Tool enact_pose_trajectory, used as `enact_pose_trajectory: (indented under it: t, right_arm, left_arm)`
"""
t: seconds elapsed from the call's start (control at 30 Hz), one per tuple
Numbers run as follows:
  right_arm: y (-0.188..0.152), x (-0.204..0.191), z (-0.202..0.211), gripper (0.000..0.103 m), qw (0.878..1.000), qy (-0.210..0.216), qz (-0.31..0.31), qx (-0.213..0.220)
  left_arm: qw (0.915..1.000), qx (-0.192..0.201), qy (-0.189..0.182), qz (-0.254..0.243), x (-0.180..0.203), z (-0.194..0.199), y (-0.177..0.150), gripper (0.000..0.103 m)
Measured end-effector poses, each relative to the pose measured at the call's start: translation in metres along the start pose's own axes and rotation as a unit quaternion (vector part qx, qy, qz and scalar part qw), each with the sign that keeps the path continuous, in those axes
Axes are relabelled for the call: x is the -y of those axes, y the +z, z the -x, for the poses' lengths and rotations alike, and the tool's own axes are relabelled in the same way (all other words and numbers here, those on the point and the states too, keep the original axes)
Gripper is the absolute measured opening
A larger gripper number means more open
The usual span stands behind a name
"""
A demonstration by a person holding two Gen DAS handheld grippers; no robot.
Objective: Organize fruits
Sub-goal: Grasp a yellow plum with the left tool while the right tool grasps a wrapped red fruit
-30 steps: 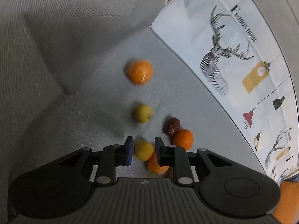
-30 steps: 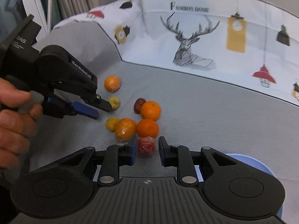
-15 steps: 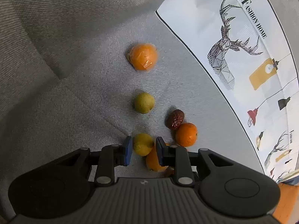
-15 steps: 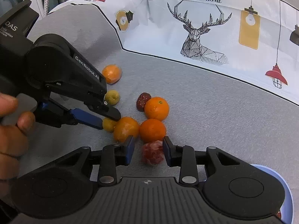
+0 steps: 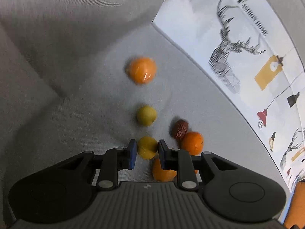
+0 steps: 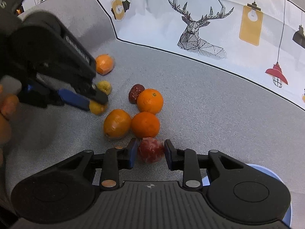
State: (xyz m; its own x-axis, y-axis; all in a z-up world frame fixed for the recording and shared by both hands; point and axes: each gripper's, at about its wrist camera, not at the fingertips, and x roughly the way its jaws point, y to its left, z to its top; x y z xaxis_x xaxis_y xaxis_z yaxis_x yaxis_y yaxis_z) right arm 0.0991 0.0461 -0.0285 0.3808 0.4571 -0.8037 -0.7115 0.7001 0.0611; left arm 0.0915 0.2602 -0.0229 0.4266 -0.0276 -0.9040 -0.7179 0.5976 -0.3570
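Several fruits lie on a grey sofa seat [image 6: 200, 103]. My left gripper [image 5: 146, 147] has a small yellow fruit [image 5: 147, 147] pinched between its blue pads, and its jaws are closing. The right wrist view shows the same left gripper [image 6: 97, 103] on the fruit, low over the fabric. My right gripper [image 6: 150, 148] straddles a red plastic-wrapped fruit [image 6: 151, 153] that rests on the seat. Its jaws are closing too, and the pads sit against the fruit's sides. Three oranges [image 6: 145, 124] cluster just beyond it.
A second yellow fruit [image 6: 104, 87], a brown date [image 6: 135, 93] and a wrapped orange [image 6: 104, 64] lie farther back. A deer-print cushion [image 6: 200, 28] stands behind. A blue plate's rim [image 6: 266, 171] shows at the lower right. A person's hand [image 6: 5, 110] holds the left gripper.
My right gripper sank toward the seat and its jaws spread, then narrowed, so the red fruit now fills the gap between the pads. The left gripper stayed on the yellow fruit.
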Motion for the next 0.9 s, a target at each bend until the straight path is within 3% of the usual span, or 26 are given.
enact_pose_trajectory:
  t: [0.27,0.53,0.67,0.9]
  right_arm:
    - [-0.001,0.0,0.0,0.031,1.0,0.006,-0.001,-0.005]
    - [0.004,0.001,0.01,0.031,1.0,0.002,-0.012,0.019]
    - [0.008,0.001,0.024,0.031,0.999,0.001,-0.016,0.048]
    - [0.015,0.009,0.07,0.031,0.993,-0.023,-0.013,0.113]
  left_arm:
    - [0.9999,-0.011,-0.003,0.004,0.001,-0.006,-0.002,0.027]
    - [1.0,-0.001,0.002,-0.007,0.006,-0.003,-0.002,0.027]
    - [0.9995,0.016,-0.027,-0.008,0.009,0.006,-0.006,0.027]
    - [0.9926,0.085,-0.029,-0.082,0.031,0.039,-0.017,0.027]
